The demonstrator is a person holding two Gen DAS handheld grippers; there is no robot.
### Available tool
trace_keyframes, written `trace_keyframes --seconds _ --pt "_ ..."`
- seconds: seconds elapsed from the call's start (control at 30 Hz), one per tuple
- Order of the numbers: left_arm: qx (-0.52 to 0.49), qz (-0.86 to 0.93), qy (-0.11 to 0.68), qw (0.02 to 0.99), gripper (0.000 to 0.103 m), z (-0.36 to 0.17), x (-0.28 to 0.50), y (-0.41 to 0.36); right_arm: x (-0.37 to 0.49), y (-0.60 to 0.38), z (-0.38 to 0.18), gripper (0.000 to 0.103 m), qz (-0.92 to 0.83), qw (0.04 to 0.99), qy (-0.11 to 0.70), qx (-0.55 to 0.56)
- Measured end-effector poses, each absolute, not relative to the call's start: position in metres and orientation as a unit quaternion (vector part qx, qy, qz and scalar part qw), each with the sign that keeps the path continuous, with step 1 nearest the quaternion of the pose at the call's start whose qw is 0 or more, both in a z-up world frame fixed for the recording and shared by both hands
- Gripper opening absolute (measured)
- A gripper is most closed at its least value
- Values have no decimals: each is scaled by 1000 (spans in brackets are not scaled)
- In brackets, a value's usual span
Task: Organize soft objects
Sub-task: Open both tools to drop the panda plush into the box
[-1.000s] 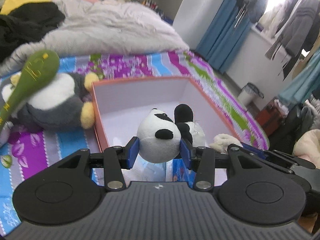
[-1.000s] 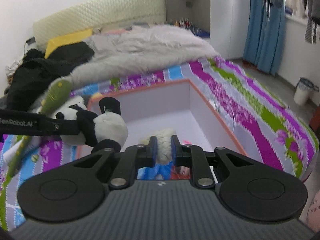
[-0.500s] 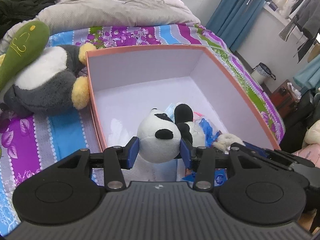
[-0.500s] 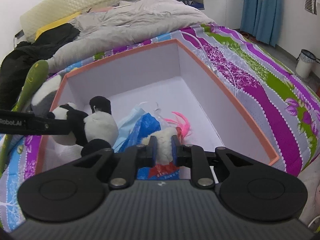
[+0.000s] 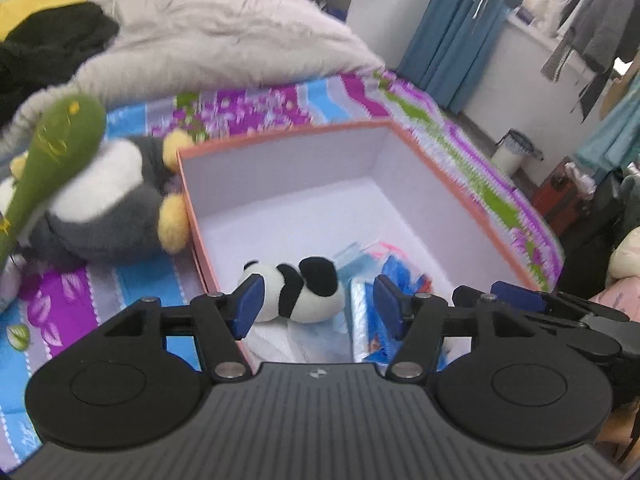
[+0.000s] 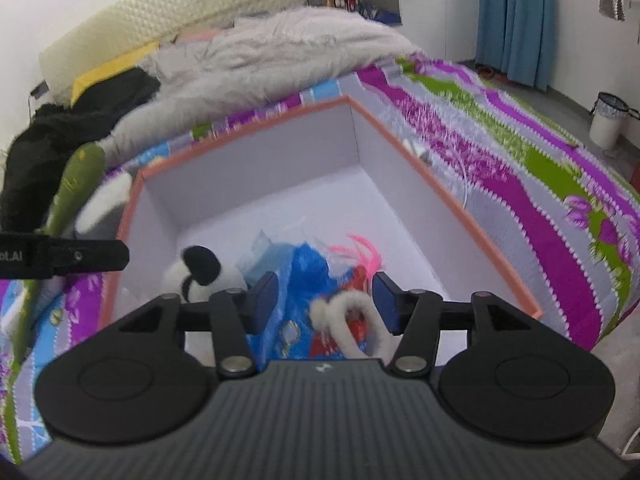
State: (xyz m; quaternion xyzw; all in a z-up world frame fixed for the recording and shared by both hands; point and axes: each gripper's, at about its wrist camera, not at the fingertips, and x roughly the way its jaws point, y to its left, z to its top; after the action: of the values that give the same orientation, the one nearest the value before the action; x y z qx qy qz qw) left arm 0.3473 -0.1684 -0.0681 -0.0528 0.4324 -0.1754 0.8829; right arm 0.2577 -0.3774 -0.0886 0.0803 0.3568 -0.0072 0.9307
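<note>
Left gripper (image 5: pixel 316 306): jaws just been opening, now parted, blue pads clear of the small panda plush (image 5: pixel 294 290) lying loose between them on the floor of the box (image 5: pixel 288 136), at its near left corner. Right gripper (image 6: pixel 325 300): jaws likewise just been opening, now apart, a white fuzzy loop toy (image 6: pixel 352 326) lying between the pads without being pressed, on top of a blue plastic bag (image 6: pixel 310 268). Beside the bag, a pink feathery piece (image 6: pixel 366 254). Outside the box's left wall, on the striped bedspread (image 6: pixel 540 184): a large grey-and-white plush with yellow feet (image 5: pixel 108 208) and a long green plush (image 5: pixel 48 160) leaning over it. Farther back, a rumpled grey duvet (image 5: pixel 224 40).
</note>
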Motion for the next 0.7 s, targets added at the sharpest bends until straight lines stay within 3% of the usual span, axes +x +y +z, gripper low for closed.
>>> trace_keyframes --seconds 0.37,0.7 --pt "-69 -206 341 915 66 23 286 -149 195 -365 5 55 -1 962 262 81" --pt "-62 -221 293 928 66 74 201 -133 130 -343 52 55 9 975 208 80"
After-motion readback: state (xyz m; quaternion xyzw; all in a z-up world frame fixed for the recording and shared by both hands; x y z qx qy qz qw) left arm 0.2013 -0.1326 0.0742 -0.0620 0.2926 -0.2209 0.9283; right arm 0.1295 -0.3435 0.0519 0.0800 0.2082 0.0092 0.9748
